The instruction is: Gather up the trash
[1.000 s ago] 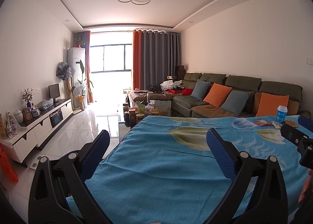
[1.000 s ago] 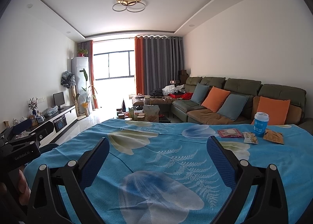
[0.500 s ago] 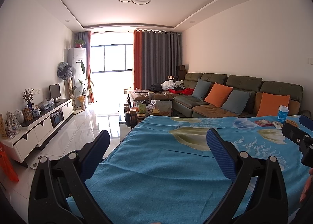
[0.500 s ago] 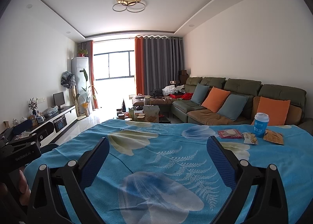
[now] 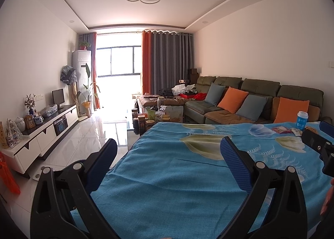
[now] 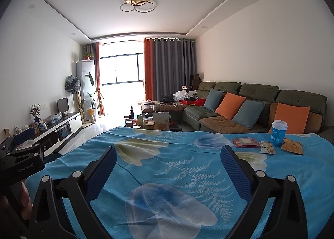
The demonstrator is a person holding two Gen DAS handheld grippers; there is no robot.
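Trash lies at the far right of a table covered in a blue floral cloth: a blue paper cup standing upright, a red wrapper, a white snack packet and an orange packet. The cup and wrappers also show small in the left wrist view. My right gripper is open and empty, hovering over the cloth well short and left of the trash. My left gripper is open and empty over the table's left part.
A green sofa with orange and blue cushions runs along the right wall behind the table. A cluttered coffee table stands beyond the far edge. A white TV cabinet lines the left wall, across tiled floor.
Both views have shifted very slightly; in the left wrist view the cup and wrappers drifted a little to the right. Both grippers stay open and empty.
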